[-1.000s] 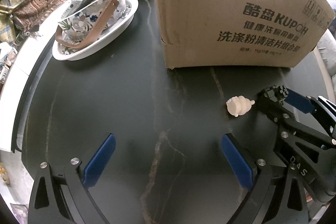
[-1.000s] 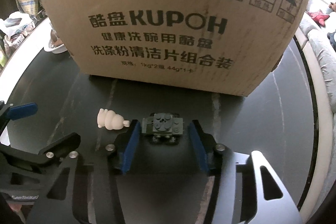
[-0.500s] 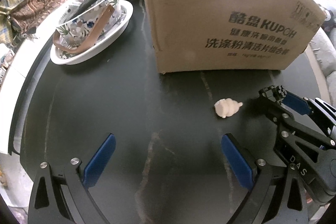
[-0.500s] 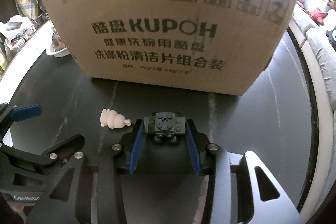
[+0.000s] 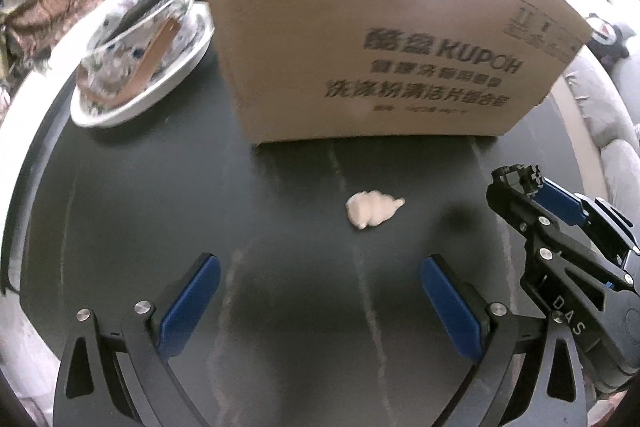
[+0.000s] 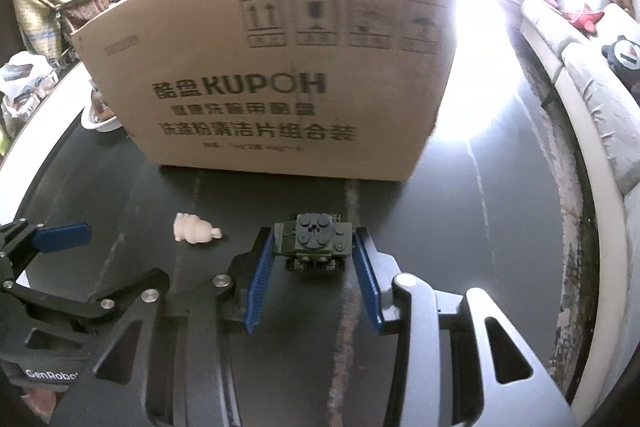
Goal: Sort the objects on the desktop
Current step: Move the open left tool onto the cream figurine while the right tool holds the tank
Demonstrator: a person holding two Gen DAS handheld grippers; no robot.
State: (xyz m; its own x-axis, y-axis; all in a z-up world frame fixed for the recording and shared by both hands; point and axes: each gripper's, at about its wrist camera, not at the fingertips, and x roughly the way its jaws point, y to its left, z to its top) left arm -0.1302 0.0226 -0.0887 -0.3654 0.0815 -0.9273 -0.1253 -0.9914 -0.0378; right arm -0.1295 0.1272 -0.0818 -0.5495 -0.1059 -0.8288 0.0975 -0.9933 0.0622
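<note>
Our right gripper [image 6: 314, 255] grips the dark green brick-built toy tank [image 6: 314, 241] above the black marbled table [image 6: 500, 227]; it could slip free if we tilt. Our left gripper [image 5: 320, 299] gapes empty, the cream ridged figurine [image 5: 372, 209] at its 12 o'clock, before the brown cardboard box [image 5: 360, 47].
</note>
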